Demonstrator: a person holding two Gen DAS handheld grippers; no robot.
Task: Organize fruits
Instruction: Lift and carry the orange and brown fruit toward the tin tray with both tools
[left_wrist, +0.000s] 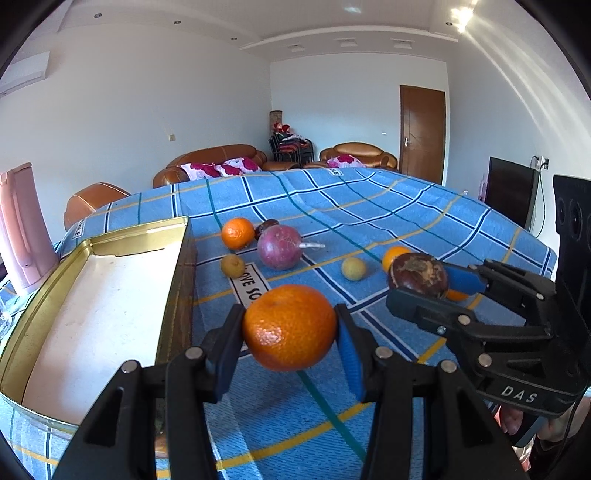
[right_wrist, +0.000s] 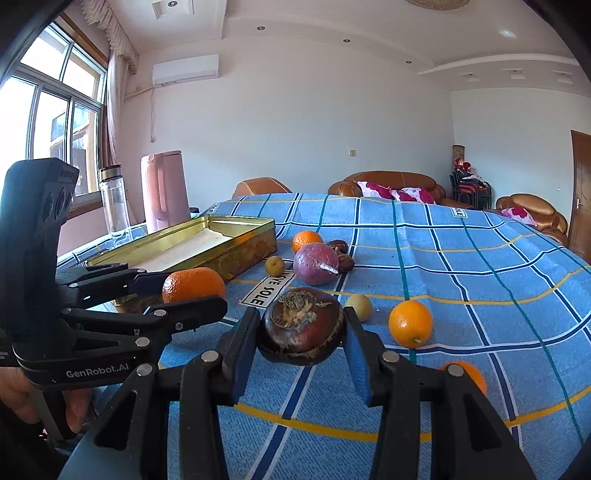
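The left tongs (left_wrist: 290, 328) clench a tangerine (left_wrist: 290, 326) just beside the open gold tin (left_wrist: 88, 245), which shows only its white lining. The right tongs (right_wrist: 301, 332) grip a dark brown fruit (right_wrist: 301, 325) above open blue table (right_wrist: 480, 266).

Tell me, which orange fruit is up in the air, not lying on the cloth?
The orange squeezed in the left gripper, beside the gold tin. The other oranges all rest on the blue checked cloth.
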